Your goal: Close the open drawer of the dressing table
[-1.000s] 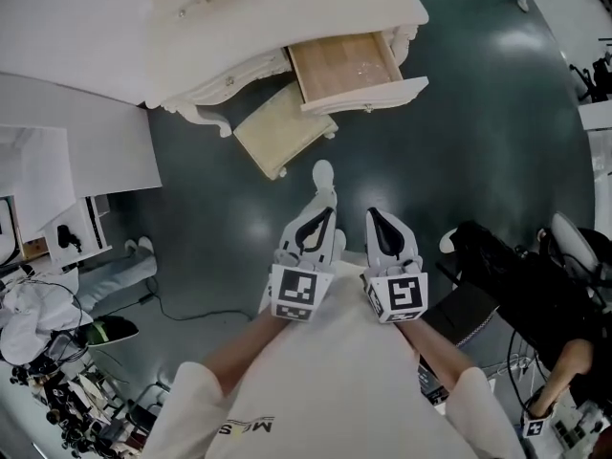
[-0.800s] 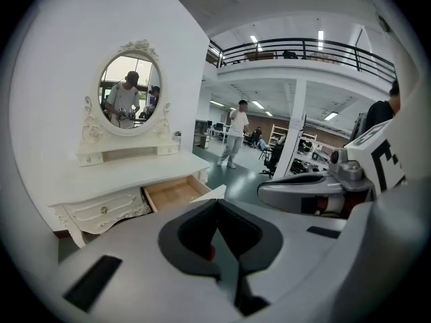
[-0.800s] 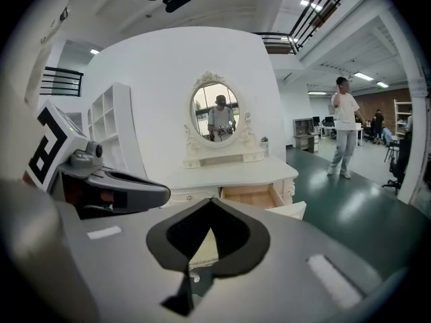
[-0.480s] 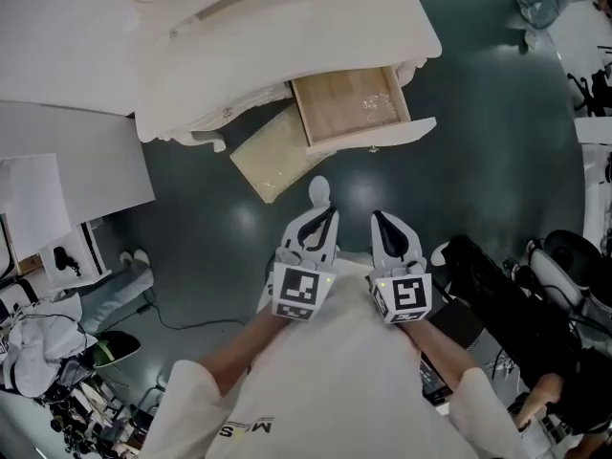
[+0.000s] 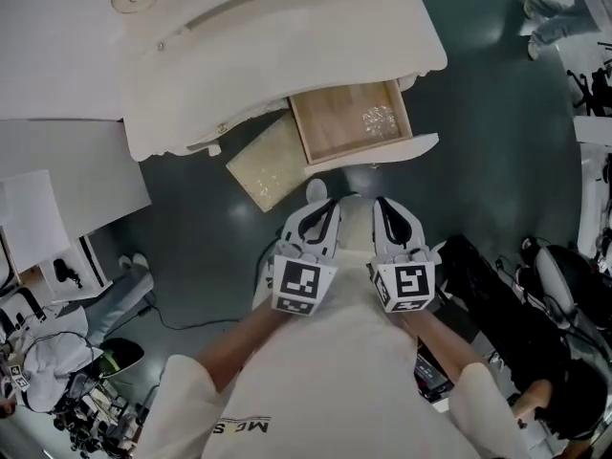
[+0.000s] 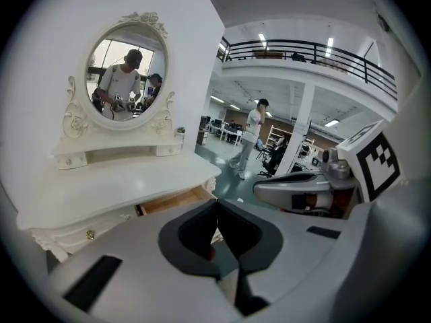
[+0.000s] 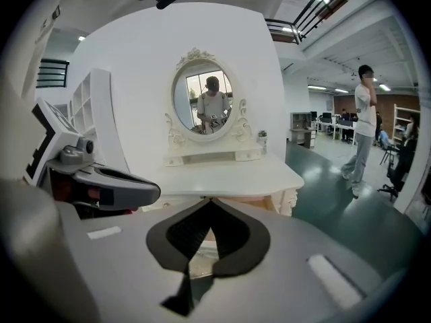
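The white dressing table fills the top of the head view. Its right-hand drawer is pulled out, showing a wooden bottom and a white front panel. A small clear crinkled item lies inside. My left gripper and right gripper are side by side just short of that panel, both shut with nothing between them, touching nothing. The left gripper view has its joined jaw tips in front of the drawer. In the right gripper view, the shut tips point at the table.
A cream cushioned stool stands half under the table, left of the drawer. My shoe is on the dark floor below it. Black bags and chairs crowd the right. A white partition stands left. A person walks behind.
Both grippers have moved forward together toward the drawer front. The table and drawer now sit lower and nearer in the head view.
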`<act>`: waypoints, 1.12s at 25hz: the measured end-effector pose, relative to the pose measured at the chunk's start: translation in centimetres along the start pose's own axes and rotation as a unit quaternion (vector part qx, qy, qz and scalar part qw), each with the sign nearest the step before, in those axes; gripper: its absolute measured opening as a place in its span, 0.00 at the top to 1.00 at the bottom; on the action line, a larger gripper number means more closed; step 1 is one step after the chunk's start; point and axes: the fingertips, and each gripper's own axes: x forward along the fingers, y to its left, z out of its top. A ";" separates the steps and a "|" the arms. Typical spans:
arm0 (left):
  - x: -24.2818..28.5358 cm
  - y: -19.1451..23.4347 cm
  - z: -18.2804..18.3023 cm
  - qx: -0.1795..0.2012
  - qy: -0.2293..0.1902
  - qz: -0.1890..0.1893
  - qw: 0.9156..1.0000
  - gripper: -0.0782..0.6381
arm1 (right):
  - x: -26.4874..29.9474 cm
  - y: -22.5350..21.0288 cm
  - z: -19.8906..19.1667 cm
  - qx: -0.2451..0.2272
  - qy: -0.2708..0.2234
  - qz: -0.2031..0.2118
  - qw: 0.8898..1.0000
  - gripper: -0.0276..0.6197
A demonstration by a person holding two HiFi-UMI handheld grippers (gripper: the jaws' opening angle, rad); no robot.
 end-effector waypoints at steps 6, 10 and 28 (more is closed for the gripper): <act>2.5 0.6 -0.9 -0.024 0.024 0.016 0.999 0.88 | 1.9 -1.2 -1.0 0.003 0.030 0.023 0.999 0.96; 4.0 1.6 -1.3 -0.040 0.035 0.040 0.998 0.88 | 3.0 -2.2 -1.4 0.005 0.049 0.037 0.998 0.96; 9.2 2.2 -5.7 -0.071 0.076 0.067 0.992 0.88 | 8.5 -5.1 -6.3 0.027 0.092 0.040 0.995 0.93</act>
